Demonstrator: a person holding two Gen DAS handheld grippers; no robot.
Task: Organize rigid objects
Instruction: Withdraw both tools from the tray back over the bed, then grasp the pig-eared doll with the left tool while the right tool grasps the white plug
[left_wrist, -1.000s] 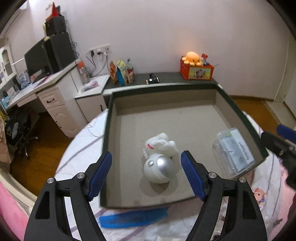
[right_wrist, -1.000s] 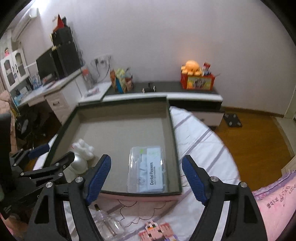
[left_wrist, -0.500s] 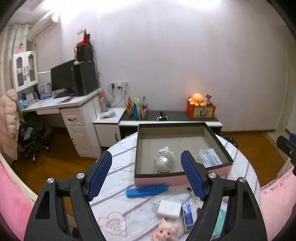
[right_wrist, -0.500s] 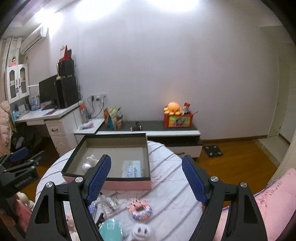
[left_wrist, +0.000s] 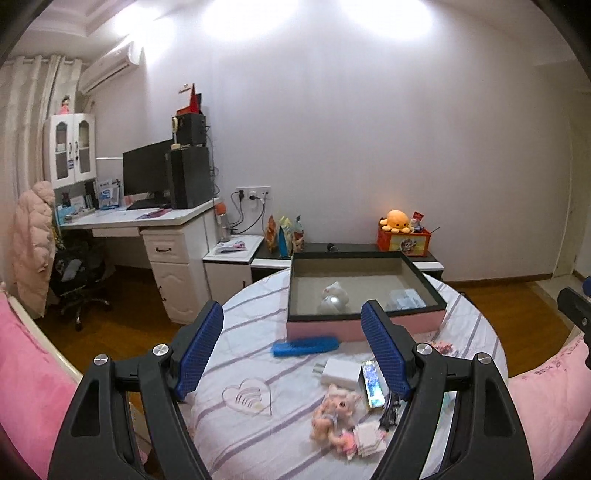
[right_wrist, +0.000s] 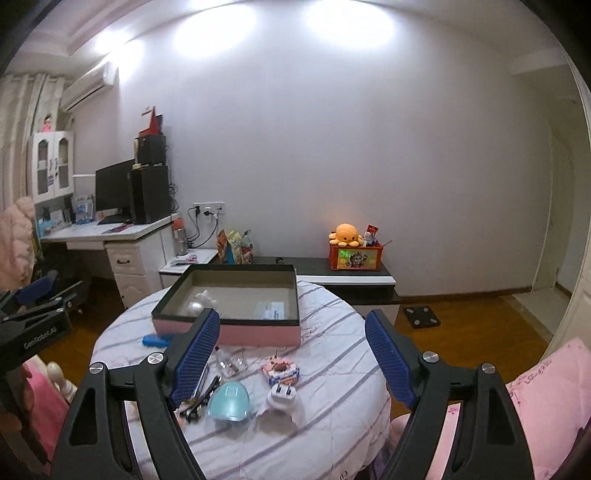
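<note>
Beyond both spread, empty claws, left claw (left_wrist: 291, 356), right claw (right_wrist: 291, 358), pink tray (left_wrist: 399, 328), clutter nearer

1. Your left wrist camera looks from the near-left edge of the round table (left_wrist: 258, 354), facing the back wall.
2. Your right wrist camera looks from the near-right edge, facing likewise.
3. Both views share the pink box (left_wrist: 365, 328) (right_wrist: 229, 334), well ahead.
</note>
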